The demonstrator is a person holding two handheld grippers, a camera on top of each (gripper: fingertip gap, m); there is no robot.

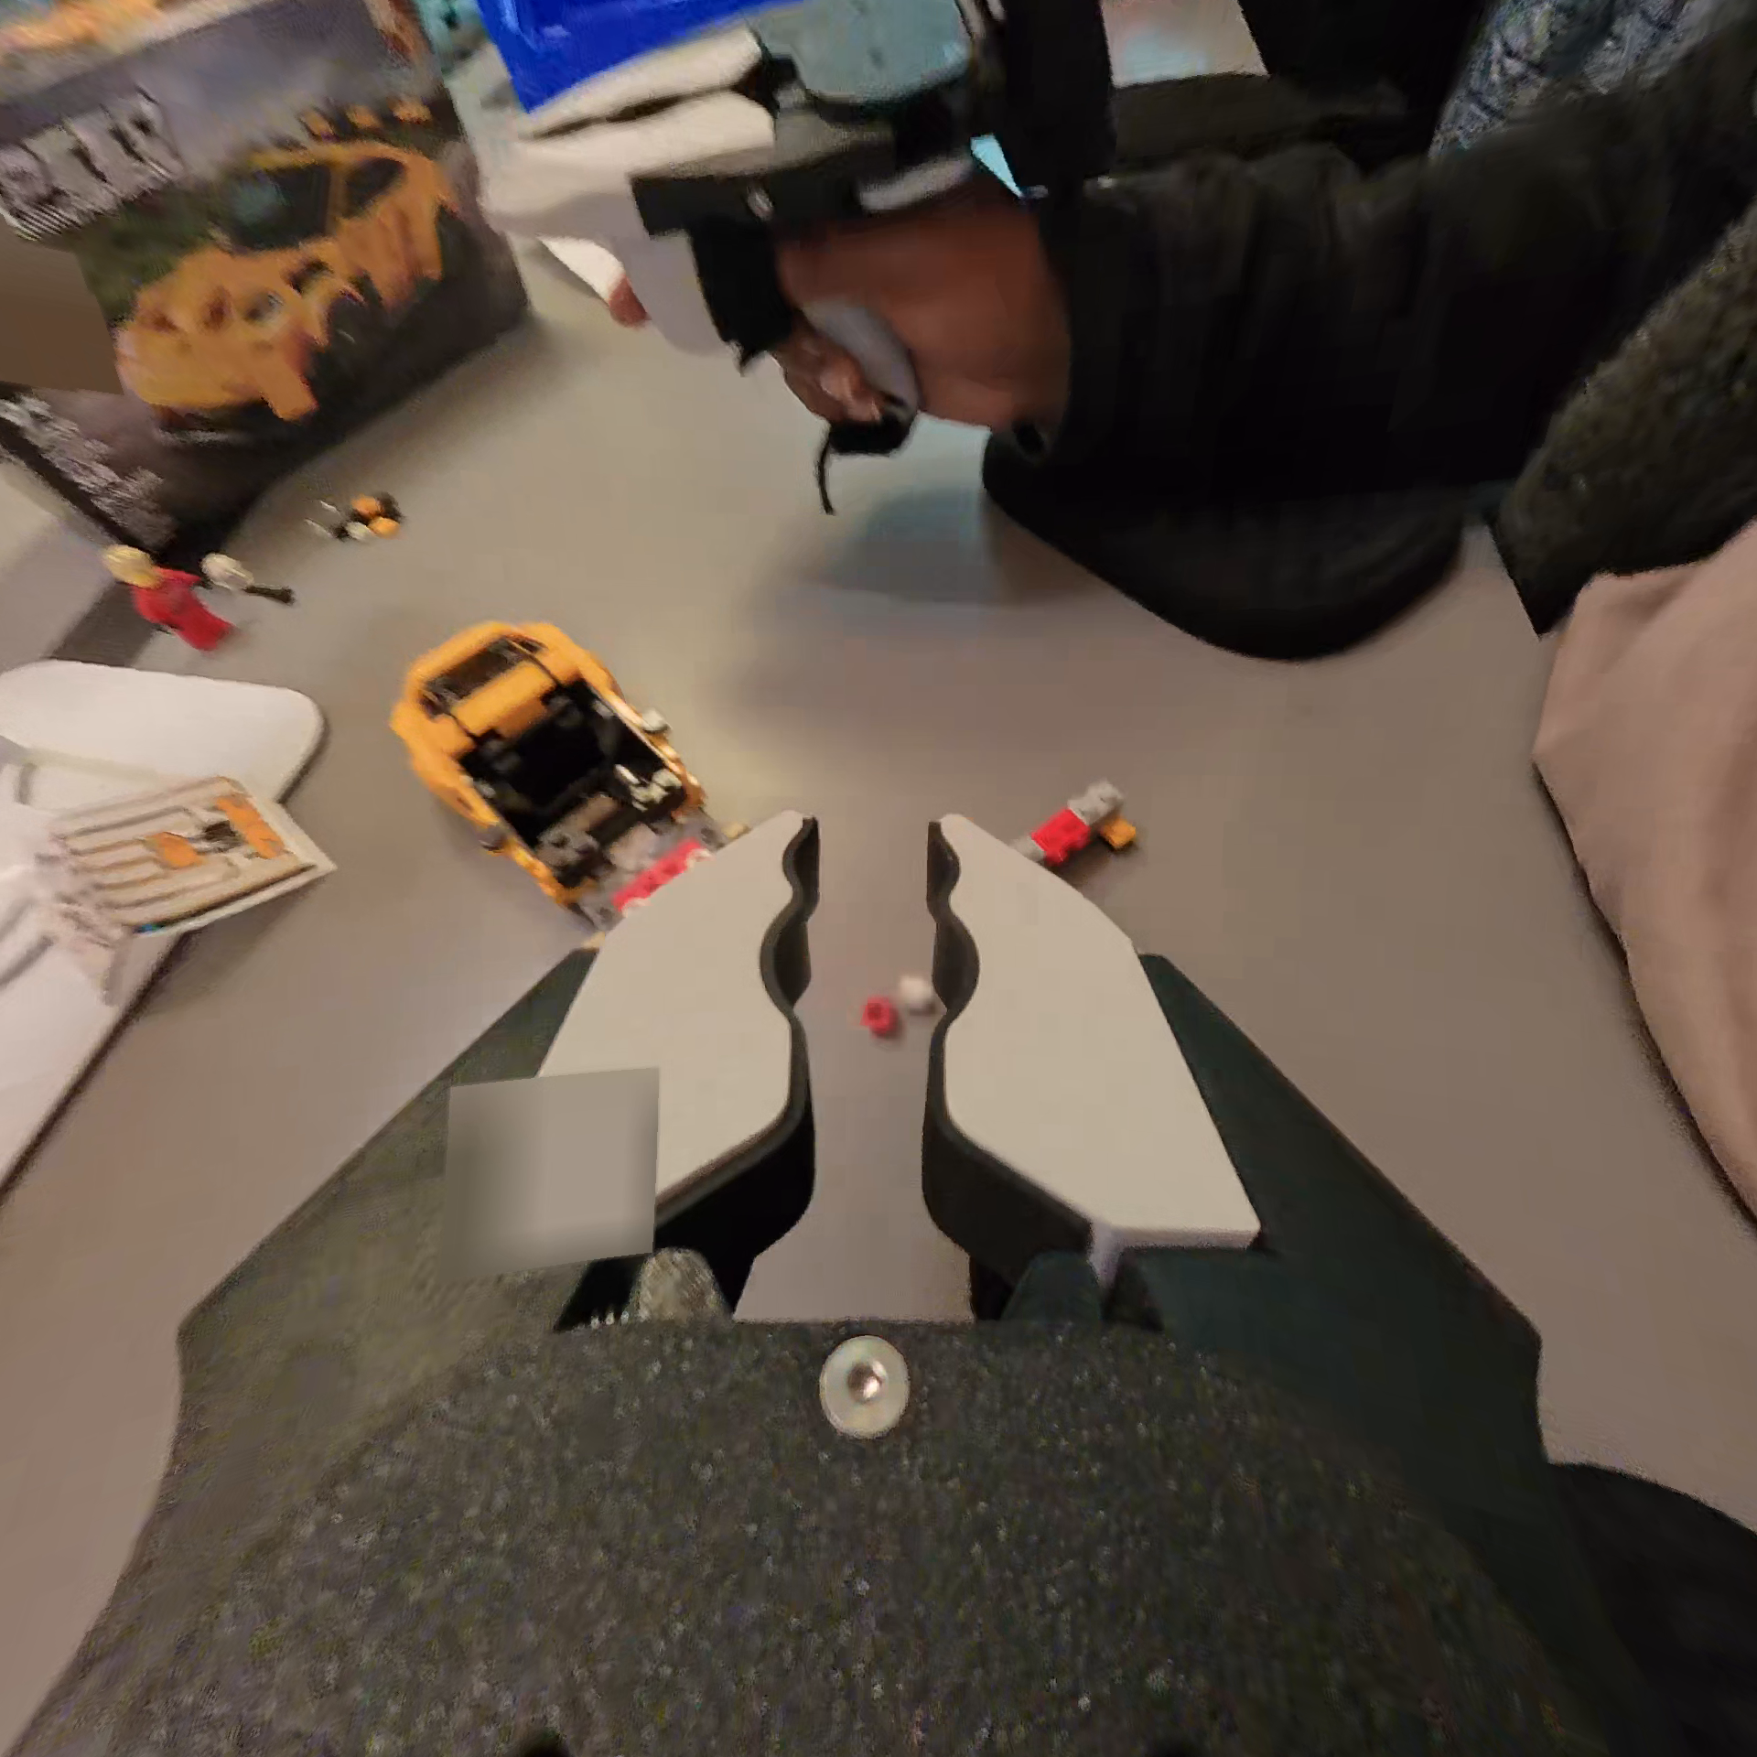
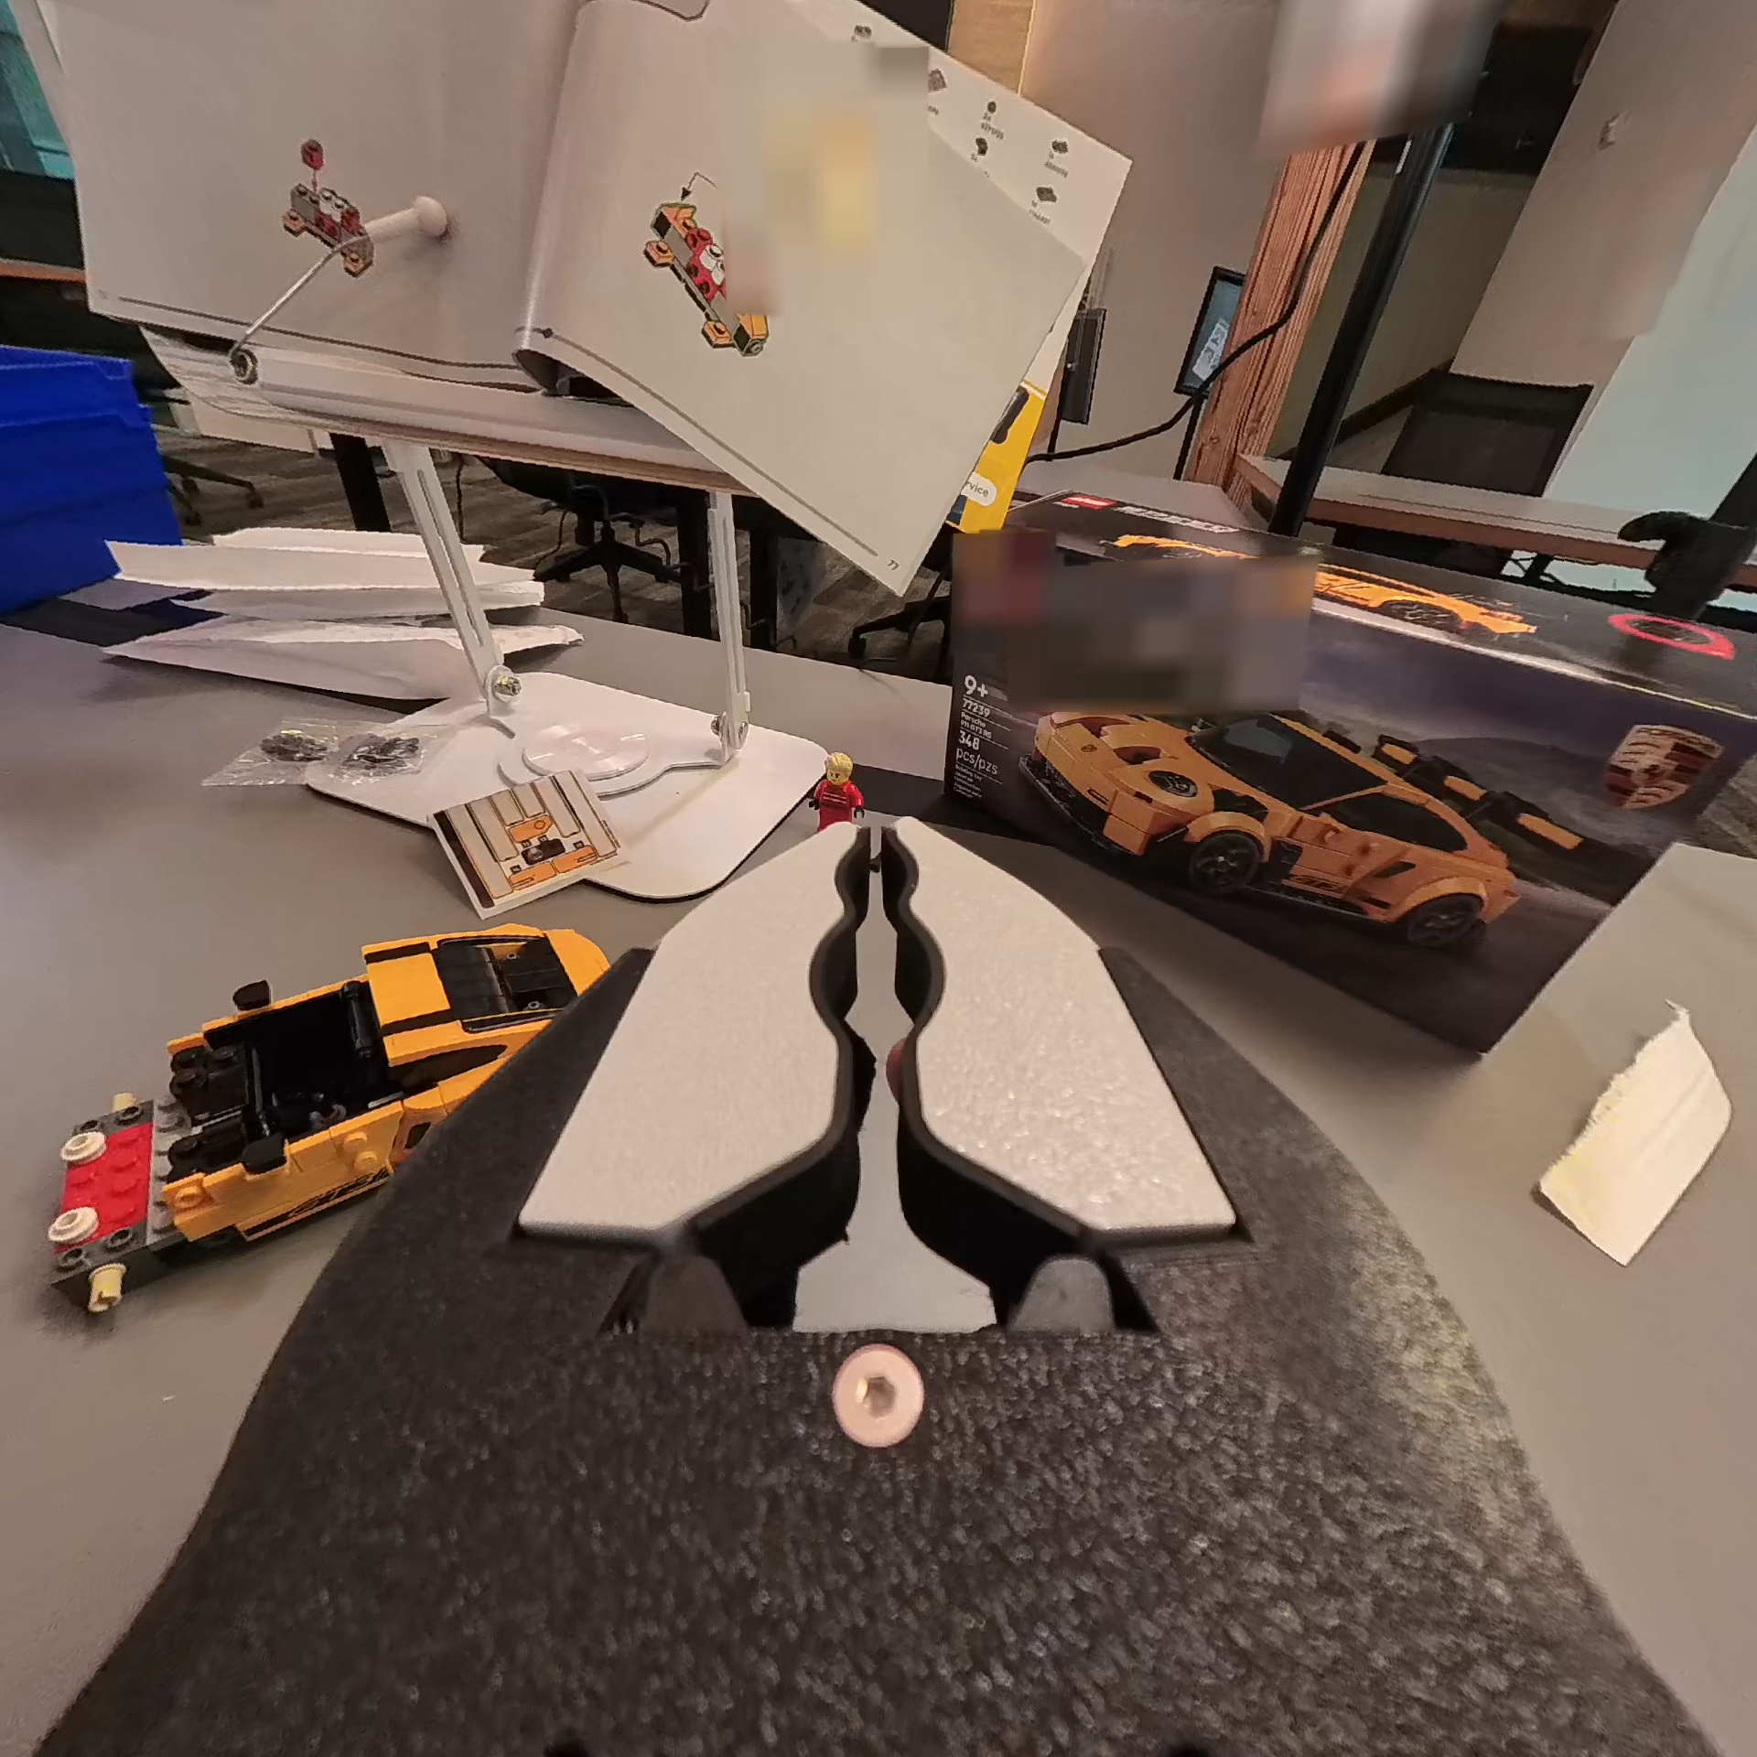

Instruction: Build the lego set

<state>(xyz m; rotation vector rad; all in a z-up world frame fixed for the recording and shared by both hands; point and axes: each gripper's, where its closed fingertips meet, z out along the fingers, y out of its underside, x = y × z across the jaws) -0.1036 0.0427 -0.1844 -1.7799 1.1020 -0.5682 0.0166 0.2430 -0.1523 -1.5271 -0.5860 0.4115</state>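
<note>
My left claw (image 1: 872, 837) is a little open and empty above the grey counter (image 1: 1236, 856). My right claw (image 2: 877, 837) is almost closed; whether it holds something, I cannot tell. The half-built yellow car (image 2: 323, 1084) lies at the left of the frame, the box (image 2: 1331, 808) at the upper right.

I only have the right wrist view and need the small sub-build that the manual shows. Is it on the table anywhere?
Observer: Yes. A small red, grey and orange sub-build lies on the table, just right of the left tongs.
Operator: Any loose pieces near it?
Observer: A red stud and a white stud lie side by side on the table, seen between the left tongs' fingers.
Operator: Are the left tongs holding anything?
Observer: No, they are open and empty.
</note>
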